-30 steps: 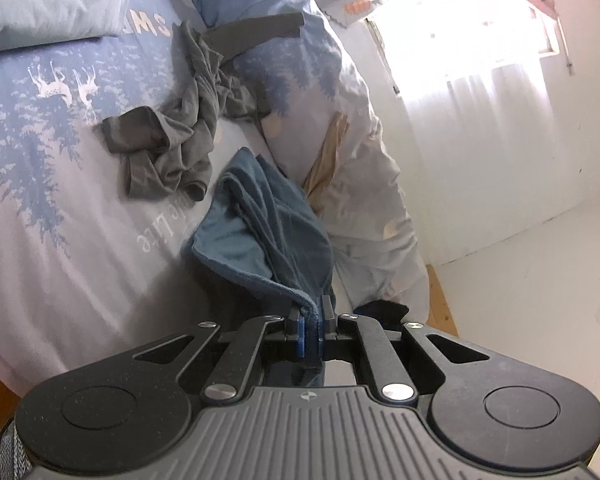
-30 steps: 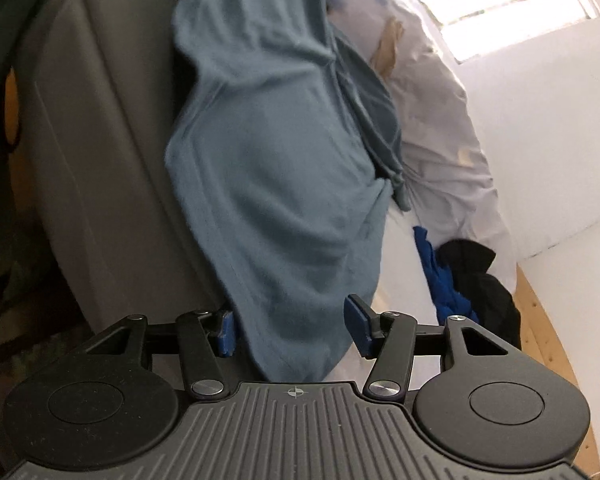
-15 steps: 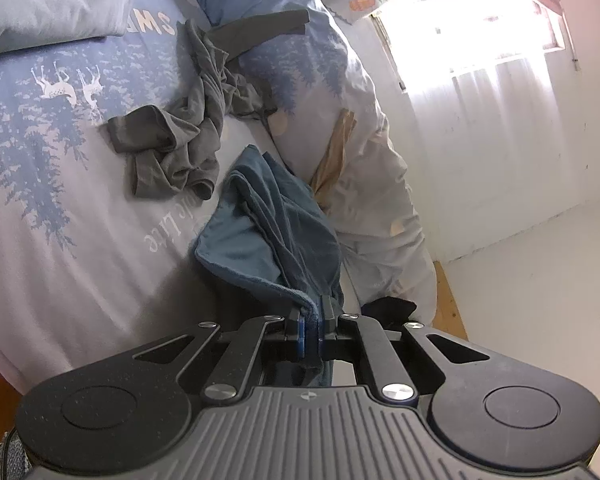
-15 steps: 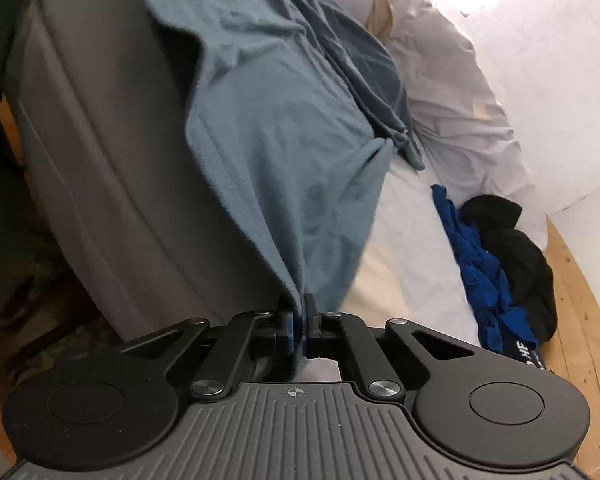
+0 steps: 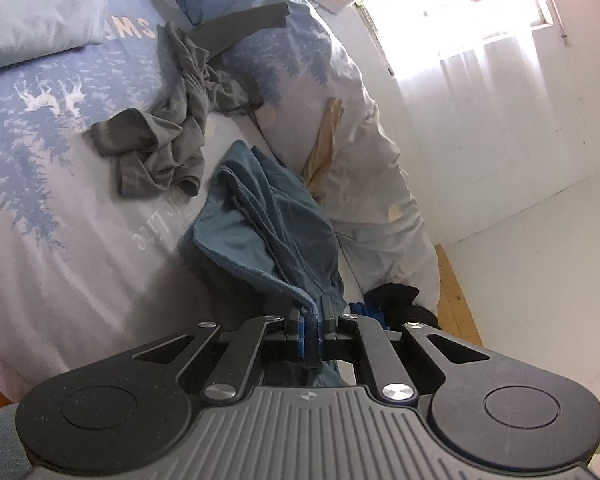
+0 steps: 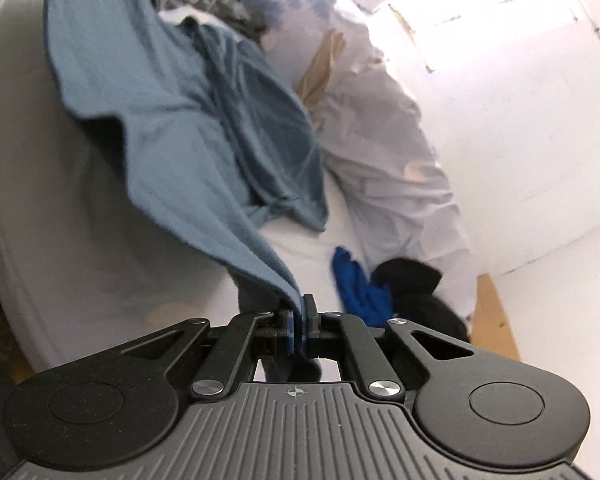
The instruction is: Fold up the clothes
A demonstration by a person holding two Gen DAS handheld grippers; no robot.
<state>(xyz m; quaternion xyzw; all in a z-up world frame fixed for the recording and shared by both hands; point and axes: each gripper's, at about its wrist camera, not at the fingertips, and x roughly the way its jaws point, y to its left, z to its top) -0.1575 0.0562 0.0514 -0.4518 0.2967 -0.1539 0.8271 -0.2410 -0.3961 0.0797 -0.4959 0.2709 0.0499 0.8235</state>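
A teal-blue garment (image 5: 268,220) lies crumpled on the bed near its edge. My left gripper (image 5: 311,320) is shut on one edge of it, just off the bed's side. In the right wrist view the same garment (image 6: 172,136) drapes over the mattress side, and my right gripper (image 6: 299,322) is shut on its lower hem, which it pulls taut. A crumpled grey garment (image 5: 164,136) lies farther up the bed.
The bed sheet (image 5: 40,184) is pale blue with deer print, with a pillow (image 5: 28,24) at the head. A bunched duvet (image 5: 340,128) runs along the far side. Bright blue cloth (image 6: 360,284) and black cloth (image 6: 416,292) lie at the mattress edge above the wooden floor (image 6: 496,320).
My right gripper was open around the blue garment's hem, then shut on it and drew it away from the bed. My left gripper stayed shut and shifted slightly.
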